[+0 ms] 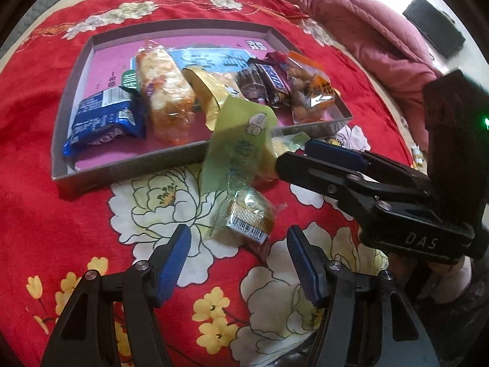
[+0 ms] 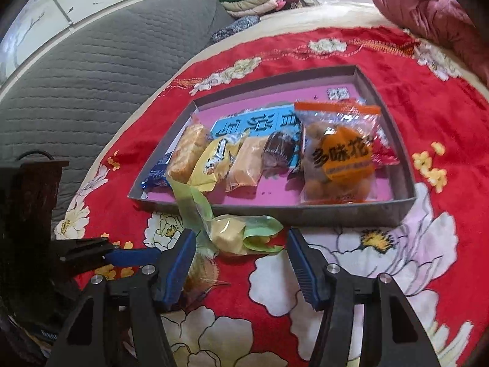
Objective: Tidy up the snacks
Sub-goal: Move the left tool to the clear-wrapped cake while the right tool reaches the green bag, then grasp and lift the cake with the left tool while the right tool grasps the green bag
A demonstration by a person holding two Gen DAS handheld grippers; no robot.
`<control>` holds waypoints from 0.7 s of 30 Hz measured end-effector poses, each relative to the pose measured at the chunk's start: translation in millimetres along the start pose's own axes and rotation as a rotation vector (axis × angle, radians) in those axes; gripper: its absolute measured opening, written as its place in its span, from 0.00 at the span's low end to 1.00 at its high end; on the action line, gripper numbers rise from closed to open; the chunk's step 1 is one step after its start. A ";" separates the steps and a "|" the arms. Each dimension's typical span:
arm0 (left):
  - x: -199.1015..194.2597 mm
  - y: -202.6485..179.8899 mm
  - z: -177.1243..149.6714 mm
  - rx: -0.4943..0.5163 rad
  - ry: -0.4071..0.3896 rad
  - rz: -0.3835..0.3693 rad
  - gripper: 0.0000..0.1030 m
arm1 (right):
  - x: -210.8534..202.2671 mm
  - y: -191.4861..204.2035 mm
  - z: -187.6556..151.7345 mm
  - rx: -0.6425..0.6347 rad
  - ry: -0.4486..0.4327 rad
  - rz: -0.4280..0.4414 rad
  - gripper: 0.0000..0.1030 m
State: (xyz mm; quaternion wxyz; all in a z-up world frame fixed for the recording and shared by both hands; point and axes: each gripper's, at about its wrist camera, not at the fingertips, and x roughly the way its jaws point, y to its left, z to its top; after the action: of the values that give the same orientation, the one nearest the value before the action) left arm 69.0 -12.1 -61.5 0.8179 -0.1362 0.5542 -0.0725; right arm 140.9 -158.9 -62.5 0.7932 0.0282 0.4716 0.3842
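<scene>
Red floral blanket [image 1: 61, 159] covers the bed, pink quilt [image 1: 366, 30] bunched at far edge, grey quilted pad [image 2: 91, 76] off to one side in the right wrist view

Shallow grey tray [image 1: 128, 168] w/ pink printed floor sits mid-blanket. Inside, one row: blue wrapper [image 1: 101, 119], long orange-white cake bar [image 1: 162, 91], yellow pack [image 1: 204, 91], dark choc bars [image 1: 266, 82], clear bag w/ orange label [image 2: 339, 159] at the end

Still outside the tray: green-yellow wrapped snack [image 1: 238, 150] leaning over the near wall, half on the blanket, and a smaller gold-foil snack w/ barcode [image 1: 247, 217] on the blanket just in front of it

Right gripper [image 2: 241, 253]: jaws apart, the green-yellow pack's crinkled end lies between them, pads don't look pressed on it. Left gripper [image 1: 238, 260]: jaws apart, empty, aimed at the gold-foil snack just ahead

Est. task mostly done, 2 items left

Risks:
- wrapper is thin, floppy film; a pinch on the loose end only could slip or tear, contents drop
- pack overlaps tray wall; dragging it could shove the tray or knock the row
- both grippers close together, the 2 snacks touching or nearly so; lifting one may pull the other, or fingers collide
- soft blanket gives, so a low pinch may grab cloth too
</scene>
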 end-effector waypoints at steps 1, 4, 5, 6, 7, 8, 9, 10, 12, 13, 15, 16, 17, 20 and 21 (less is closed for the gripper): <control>1.7 -1.1 -0.4 0.004 0.001 -0.002 0.65 | 2.7 -0.6 0.6 0.009 0.008 0.005 0.59; 7.3 -2.6 -0.1 0.006 0.001 0.003 0.65 | 10.6 -2.3 2.5 0.036 0.031 0.026 0.59; 8.6 -2.6 -0.1 0.007 0.001 -0.001 0.65 | 13.2 -2.4 3.5 0.042 0.036 0.028 0.59; 9.6 -3.2 0.1 0.009 -0.001 -0.006 0.65 | 15.3 -2.4 4.3 0.046 0.040 0.029 0.59; 9.3 -3.3 0.5 0.010 -0.007 -0.007 0.65 | 17.9 -2.5 5.0 0.052 0.044 0.031 0.59; 9.9 -3.6 1.1 0.012 -0.013 -0.010 0.65 | 20.0 -2.5 5.4 0.059 0.046 0.034 0.59; 11.1 -3.1 2.0 0.010 -0.015 -0.013 0.65 | 22.1 -2.8 5.8 0.068 0.050 0.042 0.57; 12.6 -2.6 2.8 0.005 -0.017 -0.016 0.65 | 23.2 -3.1 5.8 0.071 0.050 0.046 0.50; 15.1 -1.1 3.8 -0.004 -0.019 -0.028 0.65 | 25.8 -2.9 5.4 0.068 0.055 0.048 0.42; 16.5 -0.7 4.7 -0.008 -0.022 -0.030 0.64 | 26.2 -3.0 4.9 0.066 0.053 0.053 0.40; 19.0 0.3 5.8 -0.013 -0.023 -0.023 0.55 | 24.8 -1.0 4.5 0.051 0.043 0.048 0.37; 19.9 0.7 6.2 -0.014 -0.024 -0.022 0.53 | 24.3 0.7 4.2 0.039 0.040 0.041 0.37; 20.7 0.6 6.6 -0.016 -0.026 -0.030 0.48 | 24.1 2.3 4.0 0.029 0.037 0.035 0.37; 20.6 2.3 7.3 -0.021 -0.030 -0.040 0.44 | 21.0 5.5 3.6 0.012 0.027 0.037 0.36; 19.1 4.5 7.2 -0.031 -0.034 -0.051 0.44 | 18.2 5.5 3.4 0.014 0.021 0.040 0.36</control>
State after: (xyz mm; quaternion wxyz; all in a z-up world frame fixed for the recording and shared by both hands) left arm 82.7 -11.9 -77.2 0.8230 -0.1643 0.5374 -0.0825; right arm 145.0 -142.3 -71.6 0.7802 0.0393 0.4819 0.3969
